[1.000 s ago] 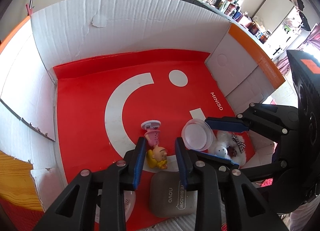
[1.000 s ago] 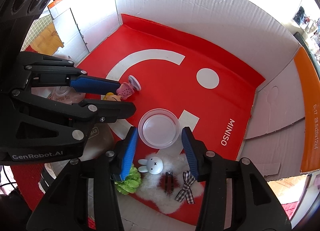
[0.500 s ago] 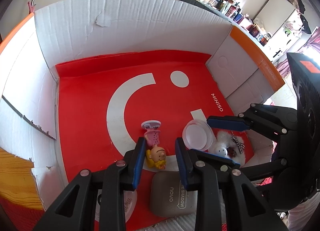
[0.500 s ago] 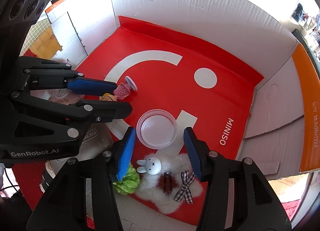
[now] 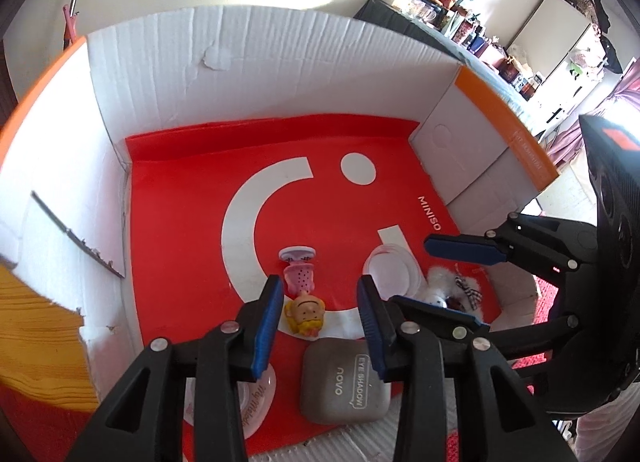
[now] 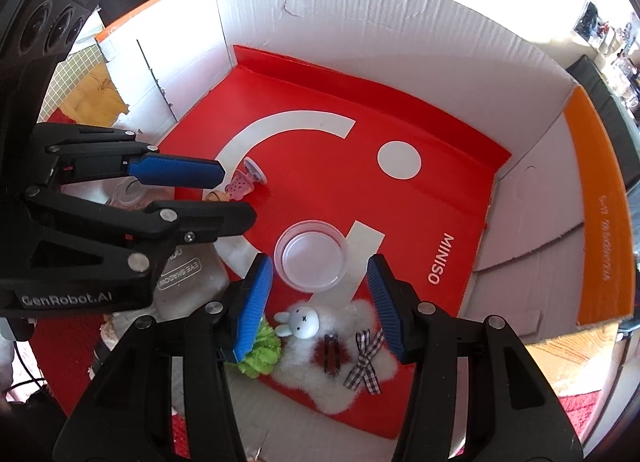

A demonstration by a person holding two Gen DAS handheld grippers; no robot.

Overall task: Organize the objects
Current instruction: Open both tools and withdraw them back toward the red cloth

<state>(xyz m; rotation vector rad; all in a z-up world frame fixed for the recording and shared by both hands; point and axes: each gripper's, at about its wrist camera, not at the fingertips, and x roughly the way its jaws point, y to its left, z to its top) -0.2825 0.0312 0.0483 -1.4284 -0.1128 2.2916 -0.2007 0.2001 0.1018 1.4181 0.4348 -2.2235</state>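
the left claw (image 5: pixel 320 312) has just opened wider, and the doll (image 5: pixel 303 296) now lies loose between its fingers on the red box (image 5: pixel 192 246) floor. the right claw (image 6: pixel 320 304) hangs spread over the clear cup (image 6: pixel 312 256), holding nothing, maybe to grab it.

I see a box (image 5: pixel 280 62) of white corrugated cardboard, its walls ribbed and matt, torn at one spot. Its floor is a red sheet (image 6: pixel 320 102), smooth with a slight sheen. The dish (image 6: pixel 311 258) looks like clear glossy plastic. The doll (image 5: pixel 304 302) is shiny, moulded plastic. The case (image 5: pixel 344 382) is matt grey plastic. The fleece (image 6: pixel 344 378) is fluffy white cloth, with a checked fabric bow (image 6: pixel 366 358).
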